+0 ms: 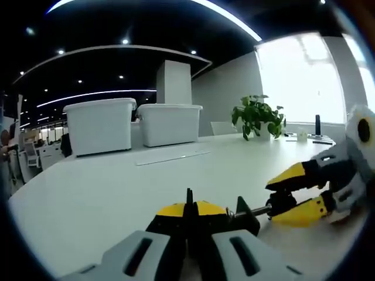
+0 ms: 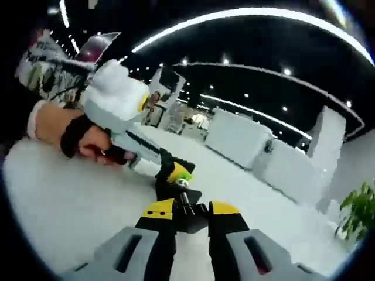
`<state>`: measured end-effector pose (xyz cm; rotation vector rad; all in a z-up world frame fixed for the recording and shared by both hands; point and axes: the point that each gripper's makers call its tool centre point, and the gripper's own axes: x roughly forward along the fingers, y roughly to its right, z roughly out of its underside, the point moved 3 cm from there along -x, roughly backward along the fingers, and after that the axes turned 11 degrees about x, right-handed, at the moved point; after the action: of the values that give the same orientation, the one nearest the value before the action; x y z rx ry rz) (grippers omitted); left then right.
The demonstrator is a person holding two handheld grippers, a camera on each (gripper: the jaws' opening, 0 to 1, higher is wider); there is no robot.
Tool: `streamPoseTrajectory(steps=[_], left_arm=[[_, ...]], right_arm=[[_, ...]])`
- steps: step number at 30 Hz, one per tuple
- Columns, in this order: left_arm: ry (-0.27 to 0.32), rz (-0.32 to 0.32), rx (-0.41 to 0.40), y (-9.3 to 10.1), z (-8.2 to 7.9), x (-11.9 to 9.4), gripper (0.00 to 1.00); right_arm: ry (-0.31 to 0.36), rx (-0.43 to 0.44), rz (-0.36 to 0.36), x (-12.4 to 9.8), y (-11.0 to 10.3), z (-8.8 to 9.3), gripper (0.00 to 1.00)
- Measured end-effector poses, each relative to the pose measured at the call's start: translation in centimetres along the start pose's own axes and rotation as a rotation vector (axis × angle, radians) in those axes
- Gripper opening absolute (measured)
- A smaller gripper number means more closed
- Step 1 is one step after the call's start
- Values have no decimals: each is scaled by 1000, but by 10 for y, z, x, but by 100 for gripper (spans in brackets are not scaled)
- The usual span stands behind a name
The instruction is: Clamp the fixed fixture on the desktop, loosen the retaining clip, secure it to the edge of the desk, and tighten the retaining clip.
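The fixture is a small black clamp with a threaded metal screw, lying low over the white desk. My left gripper is shut on the thin black frame end of it, yellow tips pressed together. My right gripper reaches in from the right and is shut on the black knob at the screw's far end. In the right gripper view, my right gripper pinches that knob, the screw runs forward to the fixture, and the left gripper holds it from behind.
Two white lidded bins stand at the back of the desk, with a potted plant to their right near a bright window. A person's hand grips the left gripper's handle. Chairs and more desks stand far left.
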<state>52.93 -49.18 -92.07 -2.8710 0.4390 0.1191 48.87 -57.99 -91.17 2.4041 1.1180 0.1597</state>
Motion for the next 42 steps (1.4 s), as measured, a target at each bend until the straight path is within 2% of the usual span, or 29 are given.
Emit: streamPoseTrajectory(steps=[2,5,6,11,12,13,14,17,19,20,21,22,24,26,30,33,35,37,40,42], left_arm=[[-1,-3,-7,0,0,0,4],[-1,-4,-11,-1,0,0,4],[0,-5,-9,-1,0,0,4],[0,-4,-14,-1,0,-1,4],[0,-4,-14,-1,0,-1,4],[0,-3,-15,0,0,-1,4],[1,-3,-15,0,0,-1,4],[0,-2,-17,0,0,-1,4],[-1,-3,-17,0,0,-1,4],[-1,-3,-21,0,0,-1,4],[-1,-2,-21,0,0,-1,4],[0,-2,-19,0,0,-2,4],[0,-3,-12,1,0,-2,4],[1,0,-20,1,0,-2,4],[2,5,-22,2,0,-2,4],[2,6,-24,2,0,-2,4],[2,6,-20,2,0,-2,4],[2,5,-18,2,0,-2,4],[2,5,-17,2,0,-2,4],[2,6,-15,3,0,-2,4]], right_arm=[[-9,-150,31,1,-5,0,17],[-21,-289,59,-1,-11,-1,16],[-20,-293,59,6,-8,2,16],[-24,-263,61,7,-3,3,17],[-24,-253,45,7,-3,4,18],[-19,-310,-4,8,-4,4,18],[-23,-292,-27,6,-5,3,18],[66,203,-66,1,4,-16,22],[113,441,-50,-2,16,-21,37],[119,514,-38,-5,18,-19,44],[97,522,-38,-2,22,-10,47],[45,530,-23,0,25,1,43],[34,610,-12,0,29,3,28],[26,723,-17,1,33,6,29],[-74,872,-47,8,29,22,30],[-84,965,-82,7,26,21,22],[-81,957,-94,8,25,20,18],[-67,875,-97,8,25,18,18],[-59,836,-104,6,23,16,18],[-50,744,-79,5,23,15,17]])
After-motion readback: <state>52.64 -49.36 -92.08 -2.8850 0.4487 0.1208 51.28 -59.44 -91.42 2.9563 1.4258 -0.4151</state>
